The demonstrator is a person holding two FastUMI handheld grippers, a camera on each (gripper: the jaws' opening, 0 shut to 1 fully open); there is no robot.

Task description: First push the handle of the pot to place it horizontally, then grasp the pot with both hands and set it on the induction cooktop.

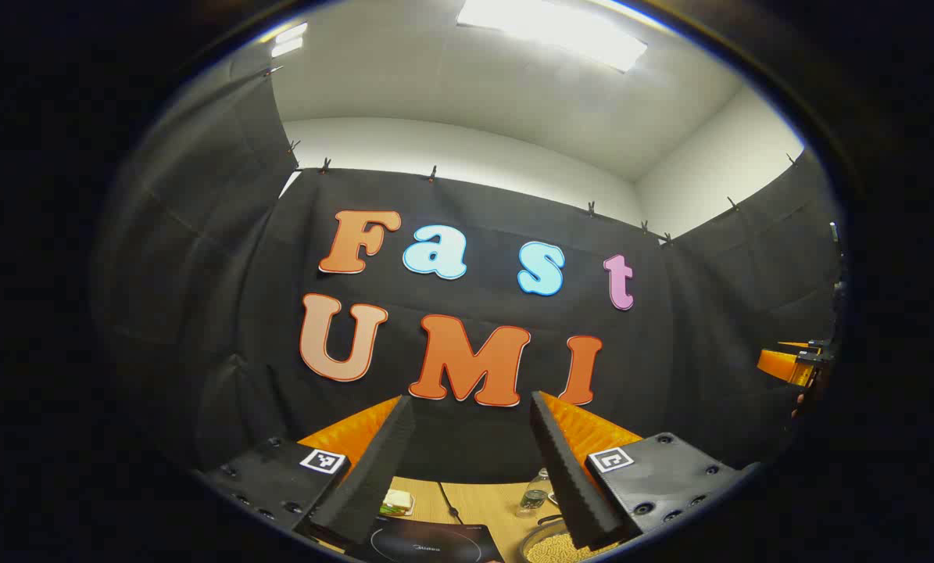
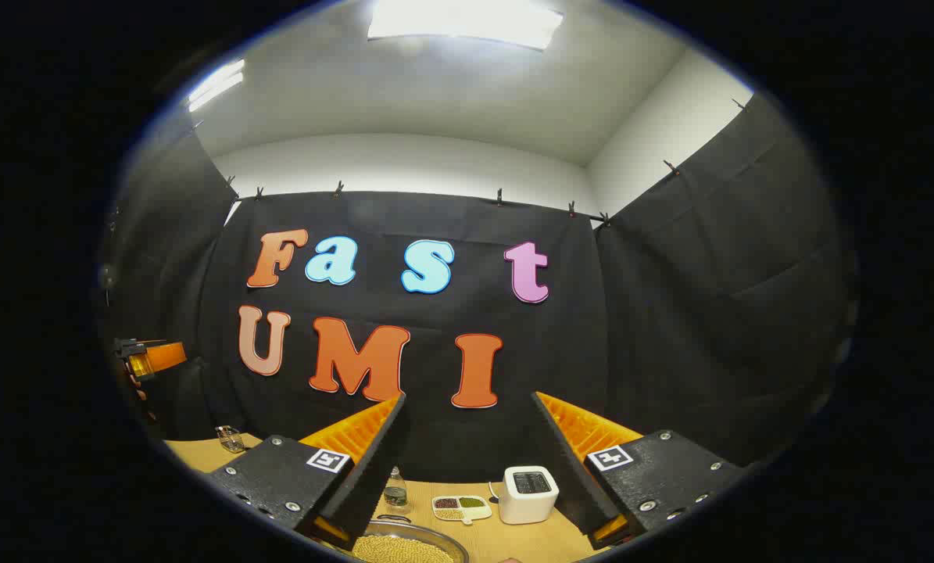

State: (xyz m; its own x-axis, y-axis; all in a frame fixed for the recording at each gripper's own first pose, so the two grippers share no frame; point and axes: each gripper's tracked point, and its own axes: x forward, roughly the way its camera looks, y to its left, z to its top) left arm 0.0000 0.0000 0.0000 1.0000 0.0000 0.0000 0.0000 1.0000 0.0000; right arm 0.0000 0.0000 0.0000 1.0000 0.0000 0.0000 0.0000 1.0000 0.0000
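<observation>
The pot [image 1: 558, 549] is a metal pan full of pale beans, low in the left gripper view by my right finger. It also lies at the bottom edge of the right gripper view as the pot [image 2: 404, 547]. The black induction cooktop [image 1: 427, 545] lies on the wooden table to the pot's left. My left gripper [image 1: 470, 407] is held high above them, open and holding nothing. My right gripper [image 2: 468, 403] is also open and raised, with nothing between its fingers. The pot's handle is hidden.
A small glass bottle [image 1: 535, 494] stands behind the pot, and a sandwich-like item [image 1: 396, 500] lies behind the cooktop. A white box-shaped device [image 2: 527, 493], a divided dish of beans [image 2: 461, 508] and a glass [image 2: 230, 439] sit on the table [image 2: 545, 539].
</observation>
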